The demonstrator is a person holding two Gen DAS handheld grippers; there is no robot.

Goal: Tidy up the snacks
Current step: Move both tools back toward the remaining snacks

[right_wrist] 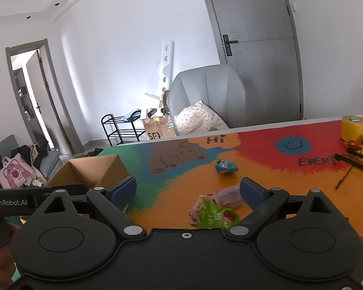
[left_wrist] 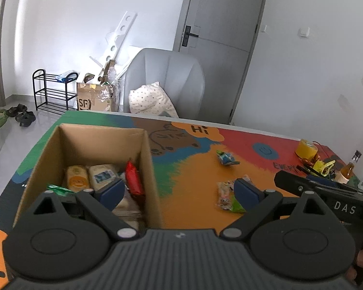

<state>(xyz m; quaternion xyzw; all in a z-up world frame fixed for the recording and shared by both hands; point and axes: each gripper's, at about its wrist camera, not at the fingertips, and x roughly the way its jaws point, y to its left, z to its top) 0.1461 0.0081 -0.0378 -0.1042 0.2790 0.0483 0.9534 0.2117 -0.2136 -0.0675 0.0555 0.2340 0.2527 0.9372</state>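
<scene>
An open cardboard box stands on the colourful table and holds several snack packs, among them a red one and two pale ones. My left gripper is open and empty, its left finger over the box. A small pile of snack packs lies on the orange area; a blue pack lies farther back. In the right wrist view my right gripper is open and empty just above the pile: a green pack, a purple one. The blue pack and box also show.
A yellow tape roll, a bottle and clutter sit at the table's right end. The tape roll and black rods show in the right wrist view. A grey chair with a pillow stands behind the table.
</scene>
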